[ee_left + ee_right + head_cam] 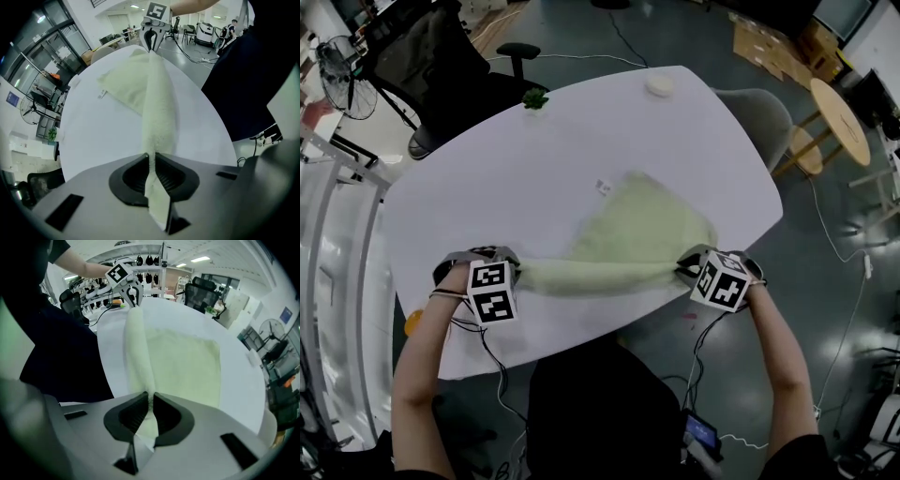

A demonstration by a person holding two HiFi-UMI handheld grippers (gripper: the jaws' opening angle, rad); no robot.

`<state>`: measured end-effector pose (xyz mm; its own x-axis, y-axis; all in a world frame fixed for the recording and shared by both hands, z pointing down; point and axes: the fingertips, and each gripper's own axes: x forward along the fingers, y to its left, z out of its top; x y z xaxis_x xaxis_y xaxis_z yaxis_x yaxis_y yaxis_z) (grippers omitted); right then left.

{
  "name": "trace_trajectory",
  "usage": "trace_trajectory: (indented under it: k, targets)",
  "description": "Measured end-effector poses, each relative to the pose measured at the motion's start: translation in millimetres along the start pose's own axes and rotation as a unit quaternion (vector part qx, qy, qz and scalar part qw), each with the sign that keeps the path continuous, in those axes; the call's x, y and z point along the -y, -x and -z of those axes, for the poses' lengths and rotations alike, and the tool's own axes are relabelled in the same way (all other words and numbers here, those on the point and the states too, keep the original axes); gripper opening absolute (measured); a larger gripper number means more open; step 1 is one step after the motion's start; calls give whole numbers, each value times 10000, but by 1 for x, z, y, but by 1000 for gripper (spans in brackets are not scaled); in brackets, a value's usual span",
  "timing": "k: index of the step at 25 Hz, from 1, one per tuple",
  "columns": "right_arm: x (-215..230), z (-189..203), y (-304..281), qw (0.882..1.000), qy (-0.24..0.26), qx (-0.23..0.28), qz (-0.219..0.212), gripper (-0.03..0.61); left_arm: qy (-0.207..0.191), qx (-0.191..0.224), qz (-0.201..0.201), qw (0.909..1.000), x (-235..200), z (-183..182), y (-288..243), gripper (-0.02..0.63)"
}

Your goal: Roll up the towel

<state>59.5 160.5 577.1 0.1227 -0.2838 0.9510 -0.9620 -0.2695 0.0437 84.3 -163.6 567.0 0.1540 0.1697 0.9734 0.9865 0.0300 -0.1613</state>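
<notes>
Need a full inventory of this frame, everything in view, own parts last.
towel: 1, pale green, on the table, near edge rolled
table: 1, white, centre
round thing: 1, white, table's far edge
leafy thing: 1, green, table's far-left edge
office chair: 1, black, beyond the table, left
chair: 1, grey, right of the table
round table: 1, wooden, far right
fan: 1, dark, far left
left claw: 1, grey, shut on the roll's left end
right claw: 1, grey, shut on the roll's right end
</notes>
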Motion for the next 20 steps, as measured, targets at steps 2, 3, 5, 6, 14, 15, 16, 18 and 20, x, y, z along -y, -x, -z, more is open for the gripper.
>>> trace_trajectory:
  k: [2, 3, 5, 6, 14, 15, 16, 18, 20]
  targets:
    - [10, 2, -4, 9998, -110, -112, -96, 43, 63, -5, 54, 10000, -14, 0, -7, 54]
    - [15, 4, -7, 9996, -170, -182, -117, 43, 97, -19, 88, 9999, -20, 0, -11, 52]
    - [23, 8, -14, 9989, -262, -364, -126, 43, 152, -59, 172, 9997, -30, 0, -20, 49]
    - [25, 11, -17, 9984, -280, -465, -131, 43, 171, -79, 207, 9996, -33, 0, -23, 48]
    - [31, 17, -30, 9966, -453, -678, -82, 44, 630, -4, -21, 9980, -55, -2, -42, 43]
    - [31, 17, -30, 9973, -371, -638, 11, 49, 612, 6, -146, 9980, -56, -3, -43, 43]
    - [33, 16, -29, 9979, -262, -574, 153, 57, 584, 20, -289, 9979, -58, -3, -42, 46]
    - [39, 14, -23, 9978, -123, -391, 525, 110, 629, 82, -592, 9962, -62, -4, -39, 59]
    - [47, 10, -14, 9959, -188, -173, 872, 151, 729, 161, -841, 9937, -67, -3, -32, 98]
